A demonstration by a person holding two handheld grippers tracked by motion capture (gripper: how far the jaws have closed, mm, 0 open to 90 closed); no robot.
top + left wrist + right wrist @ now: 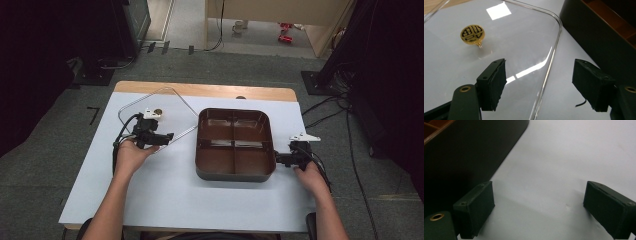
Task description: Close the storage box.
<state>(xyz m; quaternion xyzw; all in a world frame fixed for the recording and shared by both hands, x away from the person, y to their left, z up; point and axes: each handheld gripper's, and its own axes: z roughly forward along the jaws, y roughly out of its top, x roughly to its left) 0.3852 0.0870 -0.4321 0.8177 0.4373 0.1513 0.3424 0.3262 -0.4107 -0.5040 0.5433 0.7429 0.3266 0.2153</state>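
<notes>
Clear lid (172, 106): lay flat on the desk (175, 200), left of the brown box (235, 175) and not on it, gold knob (472, 34) facing up. Left the box uncovered, with its four compartments open to the high view and seemingly empty.

Left gripper (162, 137): hovered at the lid's near right edge. Kept its jaws fairly wide, astride the clear rim in the left gripper view, pads pressing on nothing. Held nothing.

Right gripper (277, 160): sat just beside the box's right wall, near the front corner. Showed jaws wide over bare desk in the right gripper view, with nothing between them. Could not tell whether it touched the box.

Progress, judged from the layout alone: could be read two ways. If uncovering the box: looked all but finished, lid parked aside, with only drawing the left jaws clear left to do. If covering it: looked hardly begun, with closing on the rim, lifting, carrying across and lowering square onto the box all yet to come.
</notes>
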